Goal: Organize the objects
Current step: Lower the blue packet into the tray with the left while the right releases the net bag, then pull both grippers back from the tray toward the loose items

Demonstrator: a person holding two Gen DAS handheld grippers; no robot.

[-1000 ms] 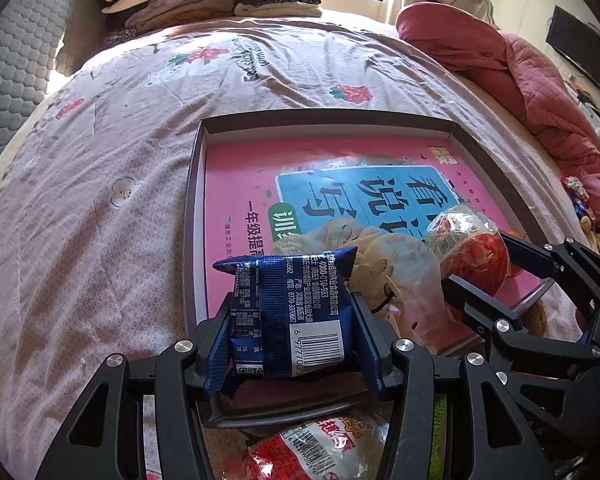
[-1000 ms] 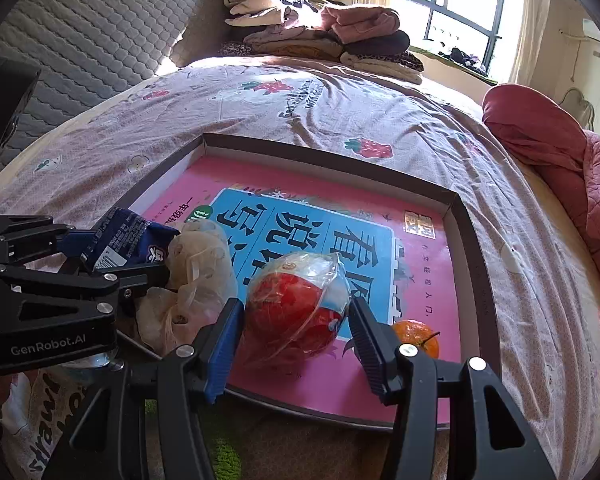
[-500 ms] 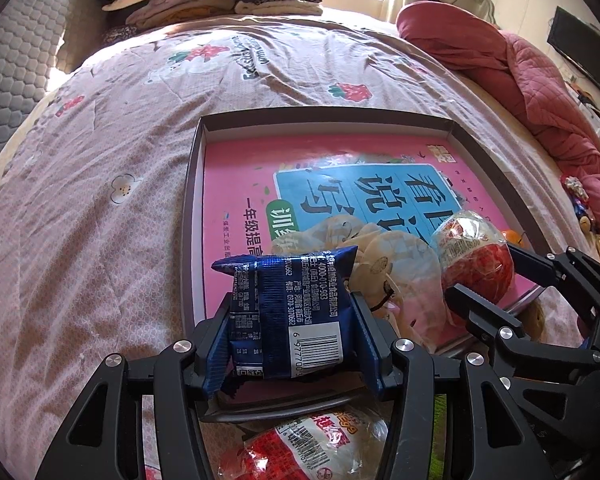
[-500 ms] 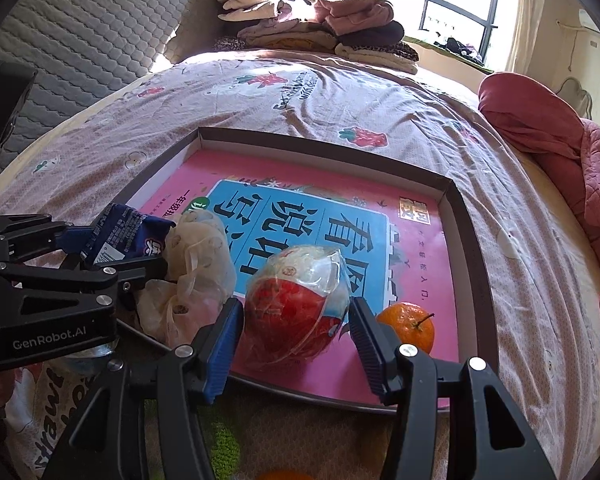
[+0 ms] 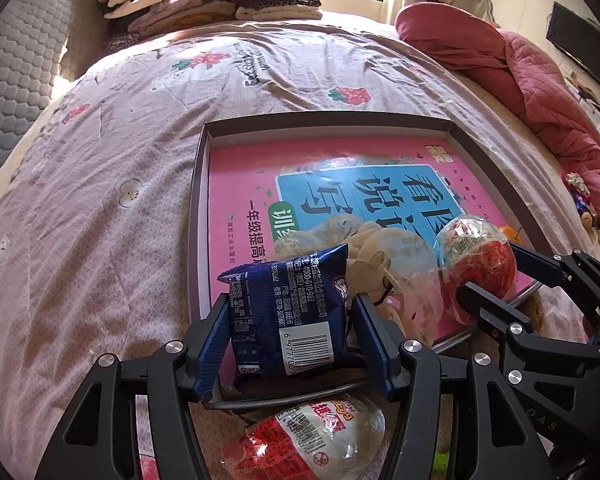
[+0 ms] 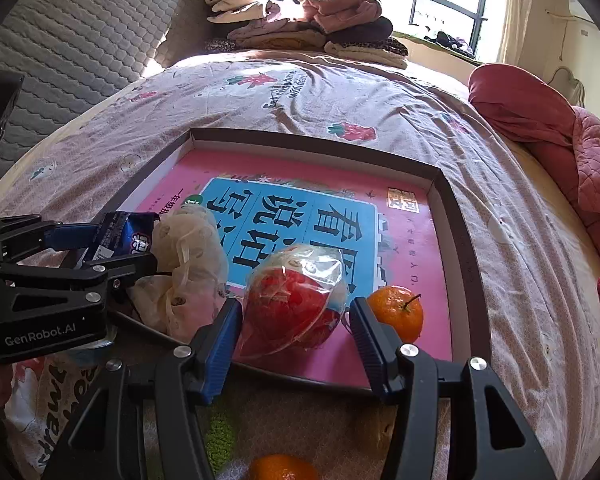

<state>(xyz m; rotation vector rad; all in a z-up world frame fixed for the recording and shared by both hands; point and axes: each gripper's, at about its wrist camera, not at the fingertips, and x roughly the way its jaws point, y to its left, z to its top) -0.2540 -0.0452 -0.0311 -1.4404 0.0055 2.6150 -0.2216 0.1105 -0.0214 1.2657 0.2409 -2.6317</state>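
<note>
Both grippers have eased a little farther in over the near edge of the tray since a second ago, each carrying the same load as before; nothing else on the bed has shifted.

Biggest of all is the bed [image 6: 380, 92], its pinkish sheet printed with strawberries, with a heap of folded clothes [image 6: 300, 20] at the far end and a red quilt [image 6: 560, 132] bunched along the right side. On the sheet lies the shallow dark-rimmed tray [image 6: 466, 240], its floor covered by a pink sheet with a blue panel of large Chinese characters [image 6: 300, 224].

At the tray's near left corner sits a crumpled cream plastic bag [image 6: 188, 256]. Just right of it the right gripper [image 6: 296, 322] has its blue fingers [image 6: 220, 340] clenched on a red fruit in clear plastic wrap [image 6: 294, 306], held low over the near part of the tray; whether it touches the floor I cannot tell. A small orange [image 6: 396, 312] rests on the tray just beside that fruit, to its right.

The left gripper [image 5: 290, 330] grasps a dark blue snack packet [image 5: 286, 316] between its pads, barcode facing the camera, at the tray's near left edge, beside the cream bag. Below it, off the tray, lies a red-and-white wrapped snack [image 5: 312, 436]. Nearest in the right wrist view, another orange [image 6: 282, 468] shows at the bottom edge, off the tray.
</note>
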